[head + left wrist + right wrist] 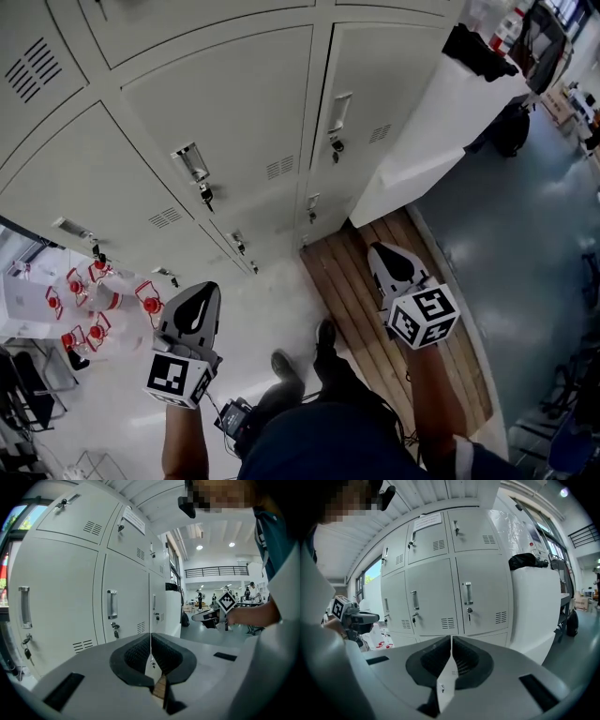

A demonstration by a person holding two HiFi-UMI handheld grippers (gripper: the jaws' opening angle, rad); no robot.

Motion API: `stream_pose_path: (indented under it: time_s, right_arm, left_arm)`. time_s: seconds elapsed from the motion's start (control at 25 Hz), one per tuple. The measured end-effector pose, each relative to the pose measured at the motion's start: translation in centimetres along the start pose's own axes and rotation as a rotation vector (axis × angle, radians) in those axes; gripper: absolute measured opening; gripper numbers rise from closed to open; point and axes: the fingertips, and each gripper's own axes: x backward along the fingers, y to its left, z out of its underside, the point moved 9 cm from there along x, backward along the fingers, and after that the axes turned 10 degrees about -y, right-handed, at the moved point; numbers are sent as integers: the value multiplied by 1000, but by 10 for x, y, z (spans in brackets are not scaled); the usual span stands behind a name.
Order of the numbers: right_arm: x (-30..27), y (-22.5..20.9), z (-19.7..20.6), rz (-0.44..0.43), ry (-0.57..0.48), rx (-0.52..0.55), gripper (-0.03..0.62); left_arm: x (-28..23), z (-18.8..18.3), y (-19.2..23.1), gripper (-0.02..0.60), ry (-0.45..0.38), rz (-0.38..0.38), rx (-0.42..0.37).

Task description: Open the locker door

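- Head view: a bank of pale grey metal locker doors (234,112) fills the top of the frame, every door shut flat and facing the person. On each door a silver bar handle (339,112) runs along the door's height, with a key (336,145) hanging below it. The left gripper (204,292) and the right gripper (382,255) point toward the doors, well apart from them.
- Left gripper view: its black jaws are pressed together with nothing between them. The doors stand upright to the left, taller than wide, with slotted vents (140,626) low beside the handles.
- Right gripper view: its jaws meet, empty. One shut door stands straight ahead, just beside a white cabinet (534,606).
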Motion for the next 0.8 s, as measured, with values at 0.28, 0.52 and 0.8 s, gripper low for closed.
stream_pose_path:
  time_s: [0.28,0.52,0.8]
  right_arm:
    - [-58,-27,35,-34,41,-5,37]
    - [-110,-51,73,-58,76,-3,37]
    - [-163,-80,128,-82,126,-11,38]
  left_arm:
    - [-23,30,12,18,64,-46,21]
    - [-45,59,21,18,112,-82,40]
    - [-69,94,24,18,166,-103,65]
